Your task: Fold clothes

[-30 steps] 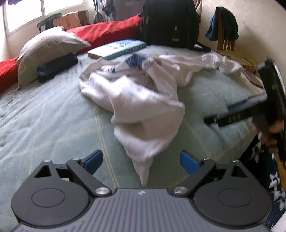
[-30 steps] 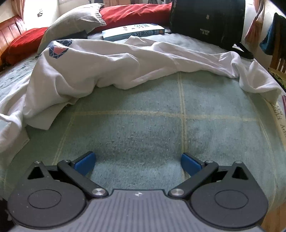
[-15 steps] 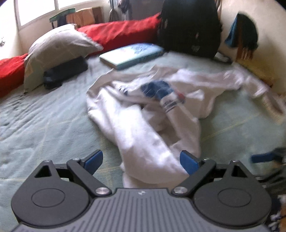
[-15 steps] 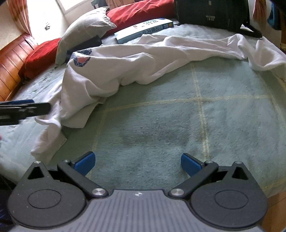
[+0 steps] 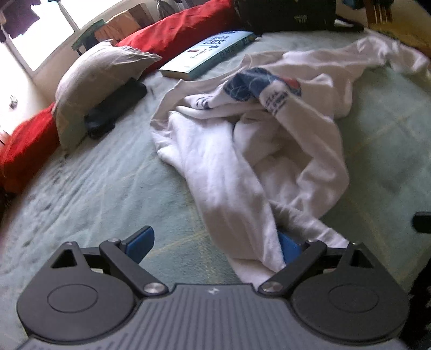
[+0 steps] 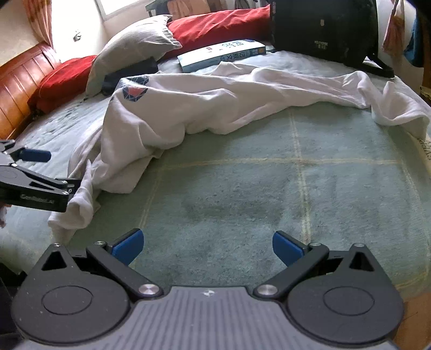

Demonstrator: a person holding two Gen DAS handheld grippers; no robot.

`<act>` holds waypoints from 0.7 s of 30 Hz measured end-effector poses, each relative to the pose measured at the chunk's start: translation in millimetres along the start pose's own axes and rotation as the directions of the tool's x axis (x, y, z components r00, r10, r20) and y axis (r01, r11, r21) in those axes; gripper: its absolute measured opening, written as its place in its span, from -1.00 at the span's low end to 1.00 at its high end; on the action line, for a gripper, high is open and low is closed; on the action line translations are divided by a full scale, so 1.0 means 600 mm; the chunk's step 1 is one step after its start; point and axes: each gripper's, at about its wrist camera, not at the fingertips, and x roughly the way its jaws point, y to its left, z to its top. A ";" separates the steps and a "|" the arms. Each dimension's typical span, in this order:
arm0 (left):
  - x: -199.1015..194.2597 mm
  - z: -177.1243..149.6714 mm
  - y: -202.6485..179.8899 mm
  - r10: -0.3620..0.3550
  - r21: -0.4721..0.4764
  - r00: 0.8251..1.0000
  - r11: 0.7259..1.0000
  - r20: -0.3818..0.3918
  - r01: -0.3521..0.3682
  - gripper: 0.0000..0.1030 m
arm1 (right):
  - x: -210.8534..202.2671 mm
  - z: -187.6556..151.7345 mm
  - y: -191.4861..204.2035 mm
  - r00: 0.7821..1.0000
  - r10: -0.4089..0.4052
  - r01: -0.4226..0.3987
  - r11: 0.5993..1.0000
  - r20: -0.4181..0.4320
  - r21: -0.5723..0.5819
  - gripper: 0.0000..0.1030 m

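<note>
Bedroom, green checked bedspread (image 5: 80, 193) under window light. Left wrist view: white shirt (image 5: 242, 150) crumpled across the bed, long axis from a narrow end at the gripper up and rightward to a sleeve at the far right edge. Blue and red print (image 5: 258, 86) bunched on top near the far side. Left gripper (image 5: 215, 243) low over the bed, fingers spread wide, nothing pinched; the shirt's near end lying between them, draped against the right pad (image 5: 289, 247), left pad over bare bedspread. Beyond the shirt: book (image 5: 207, 55) flat, grey pillow (image 5: 91, 86) over a dark item, red bolster (image 5: 175, 29), black backpack (image 5: 285, 13) at the far edge.

Right wrist view: same bedspread (image 6: 242, 193), wooden headboard (image 6: 16, 88) at left. Shirt (image 6: 215, 99) stretched in a long band, from a bunched end low at left, rising rightward to a sleeve at the right edge; print (image 6: 133, 90) near its upper left. Right gripper (image 6: 207, 245) with fingers wide apart over bare bedspread, well clear of the shirt, holding nothing. Left gripper (image 6: 58, 175) entering from the left, one finger touching the shirt's bunched end. Book (image 6: 223, 55), pillow (image 6: 134, 45), bolster (image 6: 221, 24) and backpack (image 6: 323, 29) along the far side.
</note>
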 end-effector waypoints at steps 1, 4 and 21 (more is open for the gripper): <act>0.002 -0.002 0.004 0.029 0.005 1.000 1.000 0.001 -0.029 0.86 | -0.001 -0.001 0.000 1.000 -0.002 0.002 1.000 0.002 0.000 1.00; 0.010 -0.008 0.025 0.079 -0.026 0.997 0.997 -0.021 -0.079 0.85 | -0.003 -0.002 0.000 1.000 -0.001 0.001 1.000 0.010 0.004 1.00; 0.055 -0.011 0.101 0.271 -0.076 0.962 0.959 -0.040 -0.274 0.87 | -0.017 -0.006 0.008 0.999 0.004 -0.004 1.000 0.039 -0.002 1.00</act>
